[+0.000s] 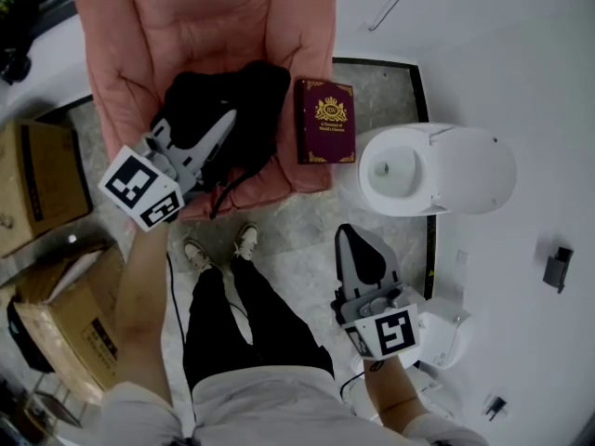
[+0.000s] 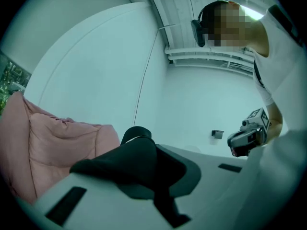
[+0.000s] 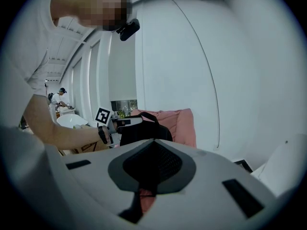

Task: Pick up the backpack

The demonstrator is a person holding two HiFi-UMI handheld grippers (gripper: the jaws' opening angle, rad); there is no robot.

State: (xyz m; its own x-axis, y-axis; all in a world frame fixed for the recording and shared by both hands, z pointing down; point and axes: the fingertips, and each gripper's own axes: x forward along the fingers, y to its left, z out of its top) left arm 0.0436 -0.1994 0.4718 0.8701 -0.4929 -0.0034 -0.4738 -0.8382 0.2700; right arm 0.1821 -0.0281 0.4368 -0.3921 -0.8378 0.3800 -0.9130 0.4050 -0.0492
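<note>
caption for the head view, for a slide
Left gripper shut on a black fabric backpack over a pink padded armchair, maroon hardcover book beside it; right gripper shut, empty.

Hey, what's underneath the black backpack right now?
The pink cushioned chair; the backpack is over its seat. Whatever sits directly beneath it is covered. The maroon book lies beside it, not under.

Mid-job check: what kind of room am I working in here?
Likely a lounge corner of an office or studio: a pink armchair with the backpack, a book beside it, and cardboard boxes on the floor.
</note>
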